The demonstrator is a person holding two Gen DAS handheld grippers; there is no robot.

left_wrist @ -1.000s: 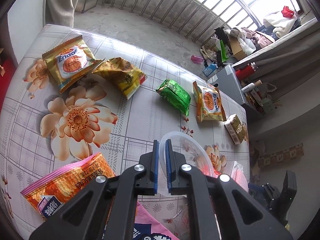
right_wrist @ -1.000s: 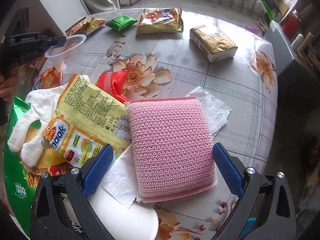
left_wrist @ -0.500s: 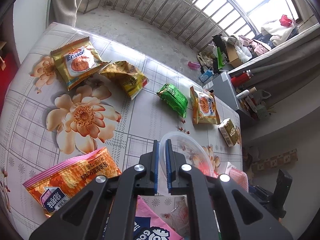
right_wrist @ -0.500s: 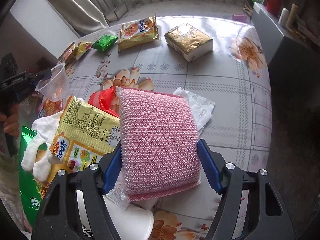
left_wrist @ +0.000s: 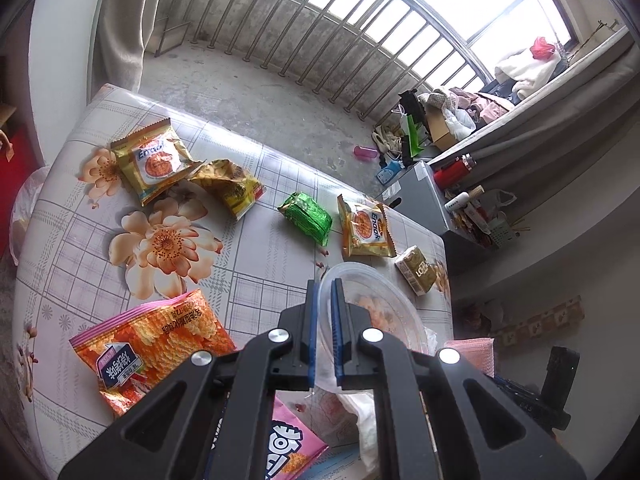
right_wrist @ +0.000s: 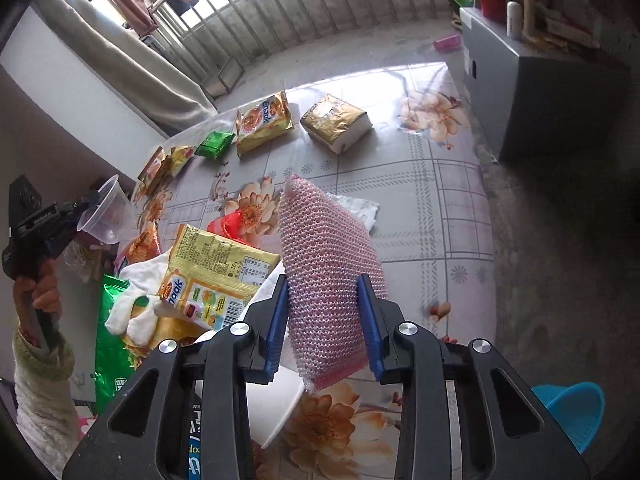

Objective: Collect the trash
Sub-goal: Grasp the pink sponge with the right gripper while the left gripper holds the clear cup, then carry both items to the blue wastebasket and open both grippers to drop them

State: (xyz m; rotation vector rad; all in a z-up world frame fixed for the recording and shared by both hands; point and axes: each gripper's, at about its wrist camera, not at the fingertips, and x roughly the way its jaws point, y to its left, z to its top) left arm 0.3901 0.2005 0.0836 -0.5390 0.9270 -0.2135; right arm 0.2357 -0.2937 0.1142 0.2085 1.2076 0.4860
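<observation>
My right gripper (right_wrist: 322,284) is closing its jaws on a pink mesh sponge (right_wrist: 324,232). Both blue pads press its sides, and it hangs tilted above the floral table (right_wrist: 432,208). My left gripper (left_wrist: 324,294) is shut on the rim of a clear plastic cup (left_wrist: 376,312), held above the table. In the right wrist view that cup (right_wrist: 106,216) shows at the far left, with a hand under the left gripper (right_wrist: 82,206). Snack wrappers lie around: an orange bag (left_wrist: 160,344), a green packet (left_wrist: 306,216), and yellow Enaak packets (left_wrist: 154,162) (left_wrist: 366,228).
Under the sponge lie a yellow snack packet (right_wrist: 216,272), a red wrapper (right_wrist: 226,226) and a white tissue (right_wrist: 356,208). A gold tissue pack (right_wrist: 336,122) sits farther back. A blue basket (right_wrist: 572,412) stands off the table's near right corner, and a grey cabinet (right_wrist: 552,92) beyond it.
The right jaws went from wide around the flat sponge to gripping it, and it rose off the table tilted on edge. The left gripper rose with the cup.
</observation>
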